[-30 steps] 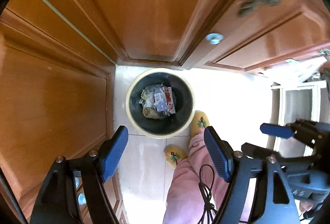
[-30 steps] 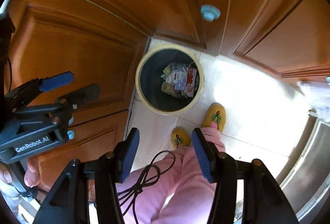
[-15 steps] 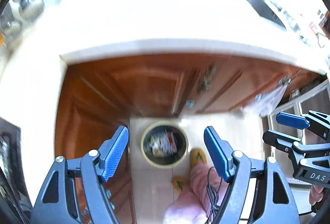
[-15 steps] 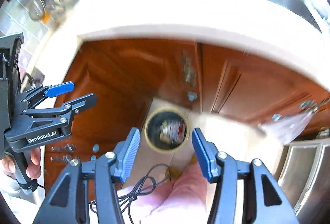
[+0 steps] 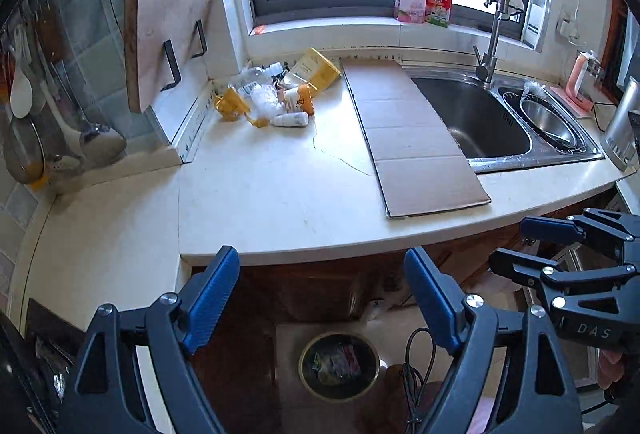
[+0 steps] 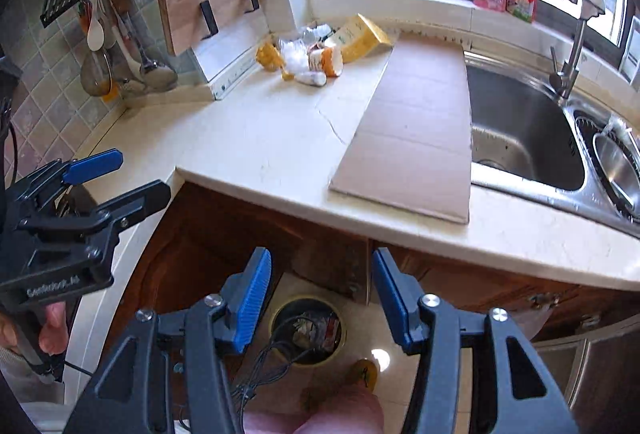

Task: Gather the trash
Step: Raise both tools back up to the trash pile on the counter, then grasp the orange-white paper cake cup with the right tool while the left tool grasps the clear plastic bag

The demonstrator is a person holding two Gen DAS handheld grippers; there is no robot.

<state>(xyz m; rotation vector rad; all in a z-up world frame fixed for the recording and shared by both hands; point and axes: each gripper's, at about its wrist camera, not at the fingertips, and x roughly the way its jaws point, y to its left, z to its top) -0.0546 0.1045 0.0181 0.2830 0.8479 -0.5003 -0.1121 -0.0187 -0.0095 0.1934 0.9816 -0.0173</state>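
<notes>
**Hand-held grippers hanging empty above the bin, trash waiting on the surface**

The left hand-held gripper is spreading its jaws wider, with nothing lying between the blue pads. The right hand-held gripper is sitting partly spread and is also gripping nothing. Both are pointing steeply down past the front edge of the pale surface.

In the left wrist view, the trash pile is lying at about eleven o'clock, far back on the surface near the corner under the window: crumpled clear plastic, orange wrappers, a small white bottle and a yellow box leaning at its rear. A flattened cardboard sheet is lying just to the pile's three o'clock side, overlapping the steel sink. The round trash bin is standing on the floor at six o'clock, below the surface's edge, already holding some wrappers. A cutting board is leaning upright at ten o'clock.
</notes>
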